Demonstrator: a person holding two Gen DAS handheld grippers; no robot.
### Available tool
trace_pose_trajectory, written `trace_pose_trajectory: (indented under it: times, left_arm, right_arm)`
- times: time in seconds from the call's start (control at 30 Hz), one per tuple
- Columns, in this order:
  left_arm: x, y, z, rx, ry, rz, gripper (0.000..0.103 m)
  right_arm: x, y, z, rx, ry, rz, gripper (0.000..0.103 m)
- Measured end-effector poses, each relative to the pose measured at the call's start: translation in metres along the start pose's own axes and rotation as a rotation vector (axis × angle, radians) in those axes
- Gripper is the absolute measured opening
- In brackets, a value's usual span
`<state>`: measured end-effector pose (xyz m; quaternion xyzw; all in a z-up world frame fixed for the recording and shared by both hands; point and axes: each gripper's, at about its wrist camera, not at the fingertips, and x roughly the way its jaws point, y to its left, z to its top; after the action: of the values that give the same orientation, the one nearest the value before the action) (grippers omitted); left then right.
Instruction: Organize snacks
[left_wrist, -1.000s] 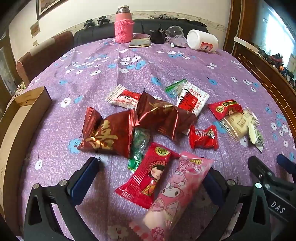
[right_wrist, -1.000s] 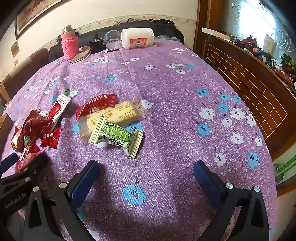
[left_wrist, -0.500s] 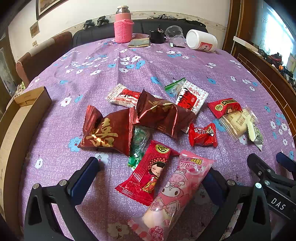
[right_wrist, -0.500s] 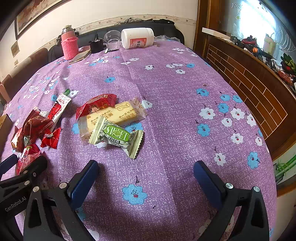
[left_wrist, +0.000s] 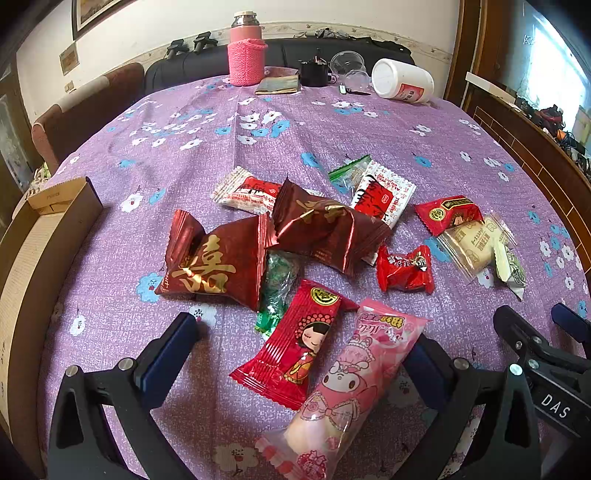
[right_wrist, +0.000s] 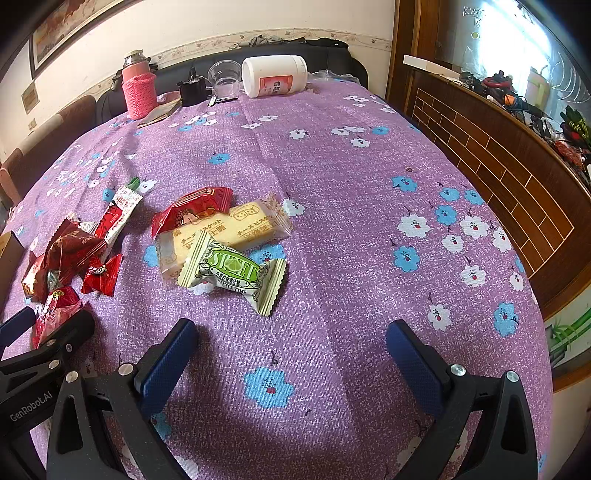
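left gripper (left_wrist: 301, 350): jaws wide | right gripper (right_wrist: 291, 350): jaws wide, empty

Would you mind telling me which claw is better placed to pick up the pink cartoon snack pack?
Left. The left claw is open, with the pink cartoon snack pack lying between its fingers. The right claw is open over bare tablecloth, away from that pack.

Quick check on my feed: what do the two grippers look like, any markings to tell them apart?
Both are black plastic frames with silver screws and textured dark-blue finger pads. The left gripper reads "GenRobot.AI" in the right wrist view; the right gripper shows "DAS" in the left wrist view. No cables or sleeves are visible.
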<state>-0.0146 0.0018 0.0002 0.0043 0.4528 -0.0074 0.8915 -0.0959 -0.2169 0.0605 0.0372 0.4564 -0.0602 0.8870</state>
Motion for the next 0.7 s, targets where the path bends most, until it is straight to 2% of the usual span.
trace_pose_trajectory:
  times: [0.53, 0.7]
  left_arm:
    - [-0.0013, -0.0009, -0.0015, -0.007, 0.001, 0.006, 0.103]
    - [-0.0044, -0.0004, -0.0015, 0.066, 0.052, -0.047, 0.103]
  right_arm:
    - [0.0002, 0.0001, -0.0003, 0.000, 0.000, 0.000, 0.102]
    - [0.0002, -0.0001, -0.0005, 0.000, 0.000, 0.000, 0.102]
